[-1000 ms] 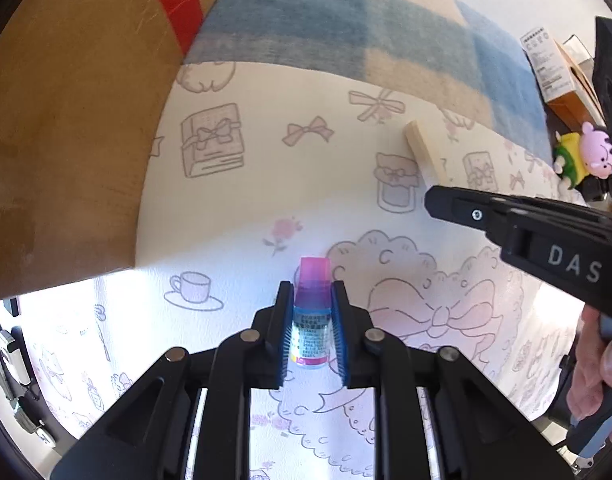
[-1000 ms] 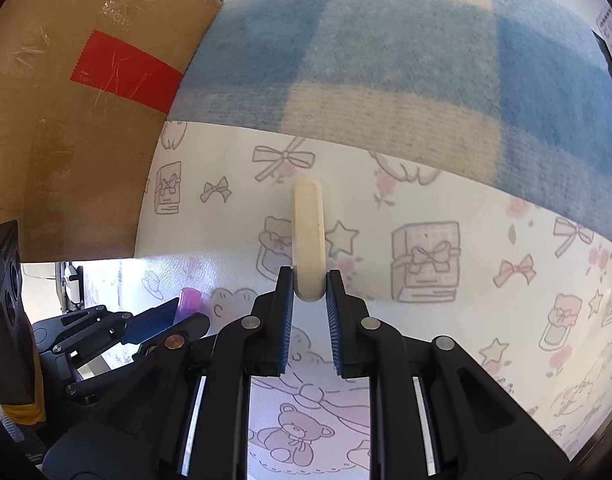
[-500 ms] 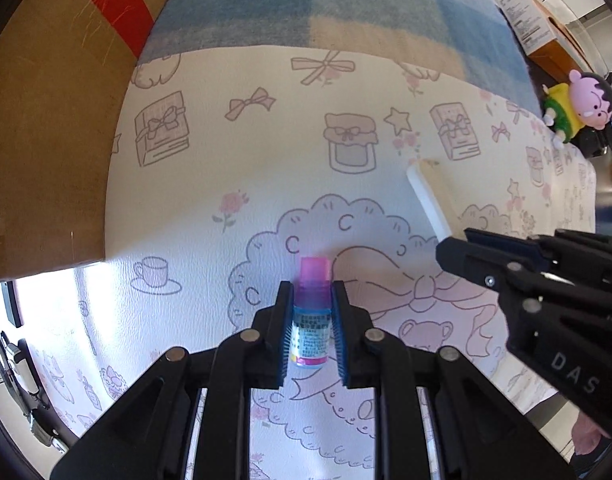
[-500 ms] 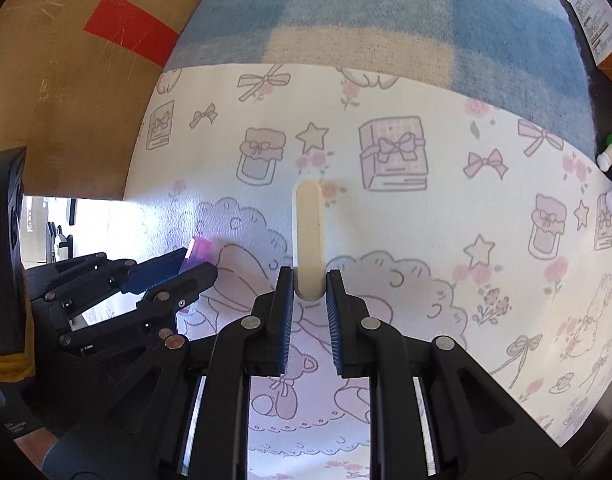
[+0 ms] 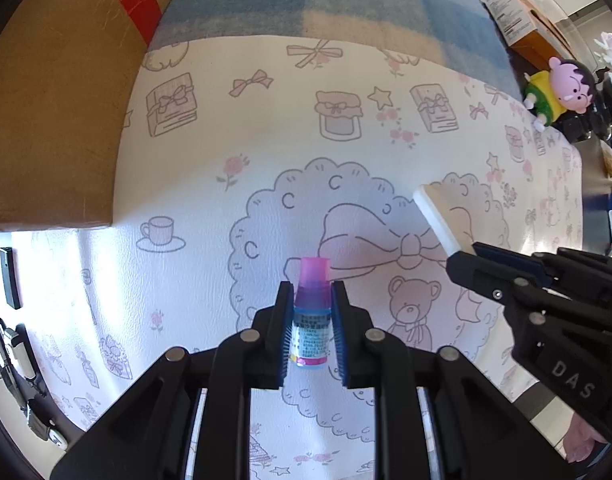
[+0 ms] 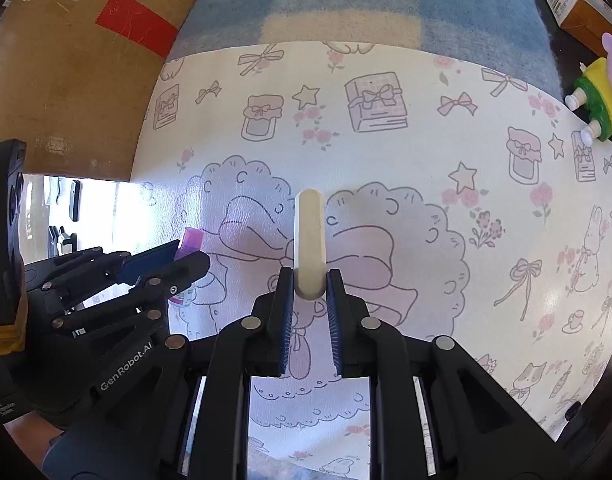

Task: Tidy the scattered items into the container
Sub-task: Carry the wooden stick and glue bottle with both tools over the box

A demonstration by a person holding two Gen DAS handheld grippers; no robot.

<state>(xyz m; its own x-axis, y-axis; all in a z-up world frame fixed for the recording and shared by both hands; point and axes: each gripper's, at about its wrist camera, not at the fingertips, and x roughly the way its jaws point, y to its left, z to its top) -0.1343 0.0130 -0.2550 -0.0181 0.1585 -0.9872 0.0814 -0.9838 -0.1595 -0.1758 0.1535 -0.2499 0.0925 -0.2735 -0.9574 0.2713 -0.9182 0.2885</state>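
Left wrist view: the left tool (image 5: 310,300) points down over a white mat (image 5: 265,160) printed with bows, books, jars and a teddy bear. Its two blue pads are clamped on a small bottle (image 5: 310,320) with a pink cap and a printed label; the cap sticks out past the fingertips and the bottle hangs above the mat, clear of it. At the right edge the right tool (image 5: 470,258) reaches in, gripping a cream flat stick (image 5: 440,220) that slants up and to the left from its tips. A brown cardboard box (image 5: 53,100) with a red tape stripe lies at the upper left, beside a blue and beige checked blanket (image 5: 326,4) along the mat's far edge. A small pink-faced figurine (image 5: 558,90) in a yellow and green outfit stands at the far right, just off the mat

Right wrist view: the right tool (image 6: 310,280) is closed on the lower end of the cream flat stick (image 6: 310,236), which stands straight out beyond the pads, above the mat (image 6: 386,152). The left tool (image 6: 177,260) shows at the lower left, with the pink cap of the small bottle (image 6: 191,242) peeking past its fingers. The cardboard box (image 6: 73,80) sits upper left, the blanket (image 6: 346,0) across the top, the figurine (image 6: 602,96) at the right edge. No container can be made out with certainty in either view
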